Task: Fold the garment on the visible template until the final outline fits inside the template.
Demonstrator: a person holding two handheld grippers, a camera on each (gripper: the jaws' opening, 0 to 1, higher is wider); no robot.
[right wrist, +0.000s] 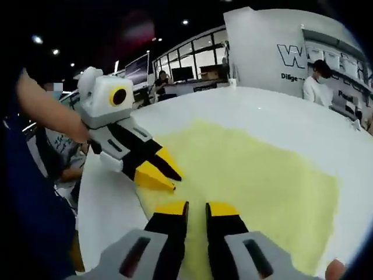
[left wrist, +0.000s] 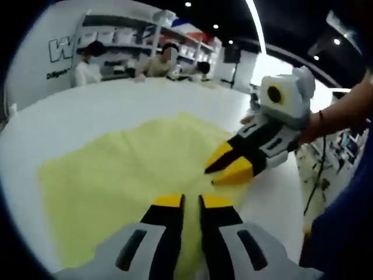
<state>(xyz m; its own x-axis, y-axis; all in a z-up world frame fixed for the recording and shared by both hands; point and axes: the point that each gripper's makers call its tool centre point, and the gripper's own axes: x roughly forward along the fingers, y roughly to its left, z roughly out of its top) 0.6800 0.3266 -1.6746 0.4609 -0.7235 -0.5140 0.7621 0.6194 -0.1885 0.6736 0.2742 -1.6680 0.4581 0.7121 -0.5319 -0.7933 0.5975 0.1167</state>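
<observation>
The white tabletop [left wrist: 87, 111] carries the pale yellow garment [left wrist: 128, 175], which lies spread flat near its edge closest to the person. No template outline can be made out. Folding appears largely undone: no finished folded packet is evident. The right gripper [left wrist: 224, 169] hovers at the garment's edge, jaws slightly apart, holding nothing. The left gripper [right wrist: 163, 172] stands likewise, jaws narrowly parted, gripping no cloth.
</observation>
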